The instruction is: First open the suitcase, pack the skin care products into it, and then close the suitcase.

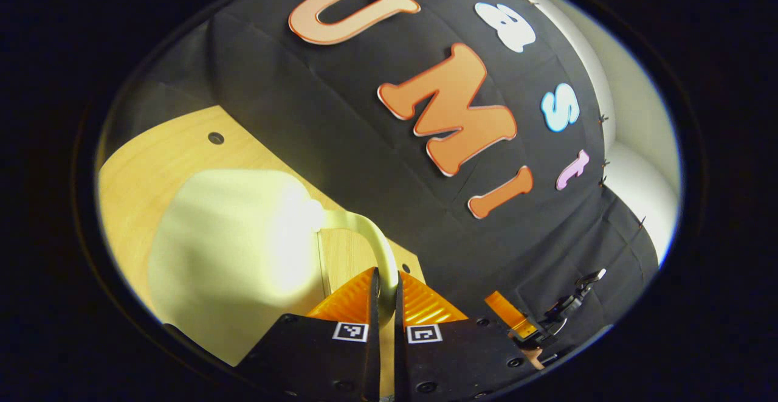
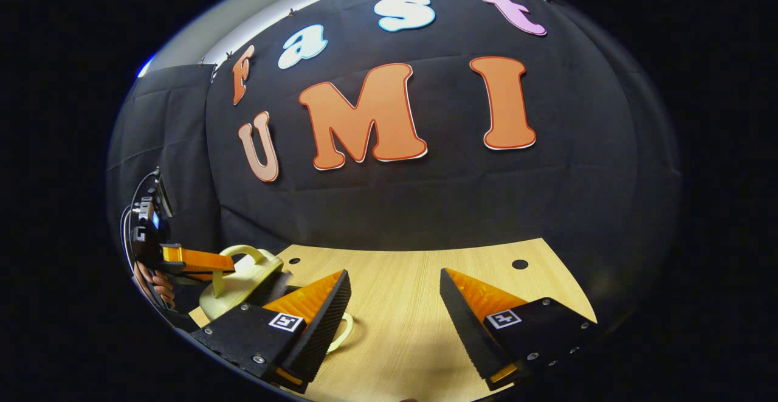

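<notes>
In the left gripper view a pale yellow suitcase (image 1: 231, 250) bulks up close at the left, over the wooden table (image 1: 158, 146). Its curved handle (image 1: 364, 225) runs down between the fingers of my left gripper (image 1: 386, 275), which is shut on it. The right gripper view shows the same suitcase (image 2: 243, 283) at the far left, tilted, with the left gripper (image 2: 225, 263) clamped on its handle (image 2: 243, 250). My right gripper (image 2: 394, 274) hangs wide open over the table (image 2: 413, 286), holding nothing. A pale loop (image 2: 345, 329) peeks out beside its left finger (image 2: 316, 311).
The black cloth wall (image 2: 425, 207) closes the table's far edge. Small round holes (image 2: 519, 264) dot the tabletop. In the right gripper view a hand (image 2: 155, 283) holds the left gripper at the table's left end. Bare wood lies between and beyond the right gripper's fingers.
</notes>
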Available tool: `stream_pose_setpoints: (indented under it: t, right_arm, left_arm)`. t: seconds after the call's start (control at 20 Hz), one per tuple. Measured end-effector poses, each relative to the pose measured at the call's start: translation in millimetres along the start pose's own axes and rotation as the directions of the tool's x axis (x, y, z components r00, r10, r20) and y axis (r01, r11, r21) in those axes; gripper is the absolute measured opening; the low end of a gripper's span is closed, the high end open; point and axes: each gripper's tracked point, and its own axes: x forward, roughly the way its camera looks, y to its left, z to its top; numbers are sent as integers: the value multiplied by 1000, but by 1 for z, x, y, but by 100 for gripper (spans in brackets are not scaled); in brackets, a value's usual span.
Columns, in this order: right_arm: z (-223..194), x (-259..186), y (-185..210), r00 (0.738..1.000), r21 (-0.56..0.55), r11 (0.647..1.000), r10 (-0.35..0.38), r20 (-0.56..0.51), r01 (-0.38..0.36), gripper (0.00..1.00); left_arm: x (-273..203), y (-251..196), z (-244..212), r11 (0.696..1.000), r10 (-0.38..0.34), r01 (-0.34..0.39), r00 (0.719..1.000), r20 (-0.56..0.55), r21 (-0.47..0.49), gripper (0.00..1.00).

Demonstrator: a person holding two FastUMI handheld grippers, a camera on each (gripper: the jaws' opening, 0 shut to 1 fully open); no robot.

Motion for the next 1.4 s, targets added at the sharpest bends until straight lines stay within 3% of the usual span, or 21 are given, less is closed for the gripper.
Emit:
stream_pose_setpoints:
  t: [0.2, 0.4, 0.55, 0.7, 0.8, 0.9, 1.05, 1.1, 1.25, 1.4]
  right_arm:
    - [-10, -6, -11, 1000, 17, 1000, -5, -20, 6, 94]
    - [-18, -11, -21, 999, 12, 1000, -16, -35, 16, 94]
    - [-22, -14, -26, 999, 15, 1000, -18, -42, 18, 94]
    - [-24, -18, -32, 999, 11, 1000, -27, -44, 27, 94]
    - [-26, -18, -36, 998, 3, 999, -36, -44, 36, 94]
    - [-25, -18, -38, 998, -10, 999, -42, -37, 42, 94]
    - [-21, -17, -39, 998, -34, 998, -52, -24, 51, 94]
    - [-19, -15, -38, 999, -45, 998, -51, -14, 50, 94]
    - [-6, -14, -24, 999, -98, 995, -17, 27, 20, 94]
    - [11, -14, -10, 996, -169, 986, 4, 95, 12, 94]
  left_arm:
    - [32, -12, -46, 998, 38, -33, 994, -101, 44, 9]
    - [64, -13, -87, 983, 139, -114, 974, -176, 143, 9]
    - [86, 8, -130, 945, 253, -183, 933, -254, 271, 11]
    - [102, 28, -152, 898, 327, -196, 896, -301, 393, 15]
    - [95, 26, -161, 884, 341, -186, 885, -318, 429, 21]
    - [95, 4, -165, 889, 286, -136, 911, -299, 437, 23]
    - [87, -28, -135, 845, 255, -134, 952, -170, 518, 71]
    - [87, -42, -120, 835, 235, -136, 964, -122, 533, 71]
    - [83, -81, -65, 775, 192, -186, 980, 55, 604, 99]
    - [74, -109, -32, 702, 147, -270, 961, 236, 659, 97]
